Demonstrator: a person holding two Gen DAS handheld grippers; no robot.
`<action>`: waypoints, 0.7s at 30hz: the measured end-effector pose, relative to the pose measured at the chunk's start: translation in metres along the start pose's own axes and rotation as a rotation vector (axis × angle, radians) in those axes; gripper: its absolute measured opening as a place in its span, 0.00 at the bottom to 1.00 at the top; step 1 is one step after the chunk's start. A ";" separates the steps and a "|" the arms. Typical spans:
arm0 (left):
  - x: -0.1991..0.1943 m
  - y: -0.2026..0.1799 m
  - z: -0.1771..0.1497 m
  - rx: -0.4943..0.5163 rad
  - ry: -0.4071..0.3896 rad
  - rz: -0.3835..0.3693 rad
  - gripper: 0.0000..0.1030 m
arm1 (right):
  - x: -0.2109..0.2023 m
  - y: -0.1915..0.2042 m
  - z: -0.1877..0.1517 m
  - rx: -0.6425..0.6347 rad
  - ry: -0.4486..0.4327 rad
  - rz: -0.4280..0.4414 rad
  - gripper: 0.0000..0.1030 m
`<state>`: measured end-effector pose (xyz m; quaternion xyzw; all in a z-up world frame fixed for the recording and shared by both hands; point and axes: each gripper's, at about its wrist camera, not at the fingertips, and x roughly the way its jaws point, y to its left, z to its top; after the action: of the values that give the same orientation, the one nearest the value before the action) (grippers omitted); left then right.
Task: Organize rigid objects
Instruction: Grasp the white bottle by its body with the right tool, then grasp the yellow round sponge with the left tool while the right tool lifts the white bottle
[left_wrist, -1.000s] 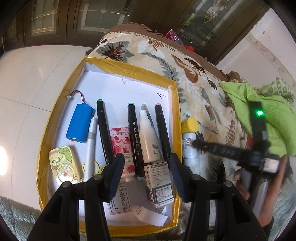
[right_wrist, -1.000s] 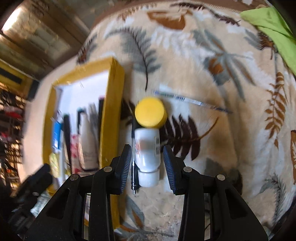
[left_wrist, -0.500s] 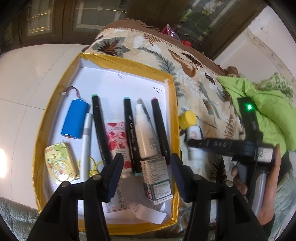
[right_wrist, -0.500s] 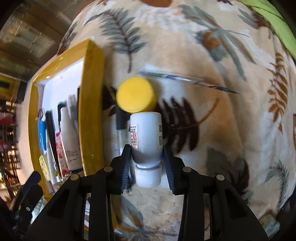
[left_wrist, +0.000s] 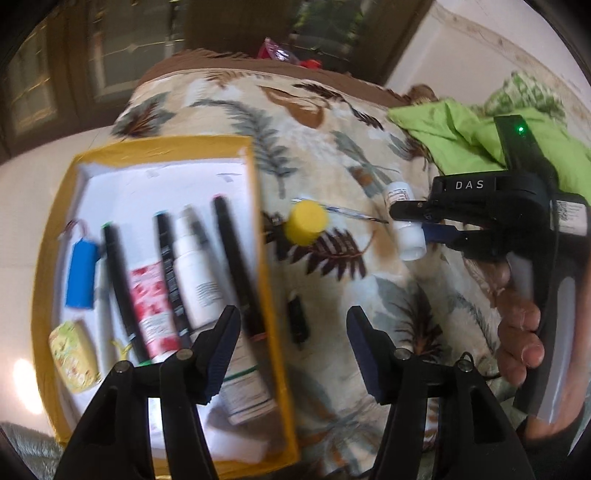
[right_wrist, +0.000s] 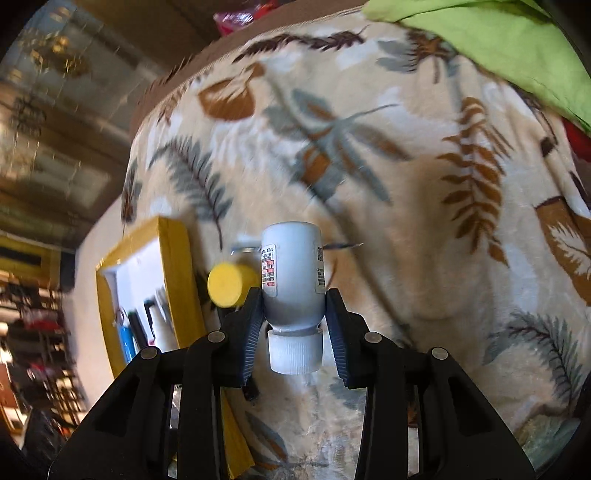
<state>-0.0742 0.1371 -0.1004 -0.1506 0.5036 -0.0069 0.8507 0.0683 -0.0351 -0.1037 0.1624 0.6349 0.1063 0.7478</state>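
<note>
**Holding: one white bottle, lifted for sorting**

Item 1, at left: yellow-edged tray (left_wrist: 271, 258) on the leaf-print blanket (left_wrist: 332, 155). We count a blue battery pack (left_wrist: 82, 275), black markers (left_wrist: 120, 291) and a white tube (left_wrist: 195, 280) laid side by side in it, presumably to keep long things parallel.

Item 2: yellow cap (left_wrist: 307, 223), lying loose on the blanket just beside the tray.

Item 3: left tool (left_wrist: 293, 341), whose jaws have just been opening; they stand wide with nothing between them, over the blanket by the tray's edge.

Item 4, at right: white bottle (right_wrist: 293, 273), clamped at its shoulder in the right tool (right_wrist: 294, 325), cap (right_wrist: 295, 352) toward the camera, raised clear of the blanket. We judge it bound for the tray.
</note>
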 end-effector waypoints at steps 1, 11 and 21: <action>0.006 -0.005 0.006 0.002 0.012 0.000 0.58 | 0.002 0.001 0.000 0.019 -0.004 0.010 0.33; 0.079 -0.012 0.066 -0.089 0.131 0.076 0.59 | 0.009 -0.022 0.009 0.094 0.014 0.072 0.33; 0.123 -0.028 0.088 -0.057 0.202 0.196 0.58 | 0.009 -0.030 0.013 0.122 0.009 0.106 0.34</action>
<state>0.0658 0.1122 -0.1587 -0.1234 0.5987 0.0754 0.7878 0.0811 -0.0614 -0.1212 0.2403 0.6341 0.1077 0.7270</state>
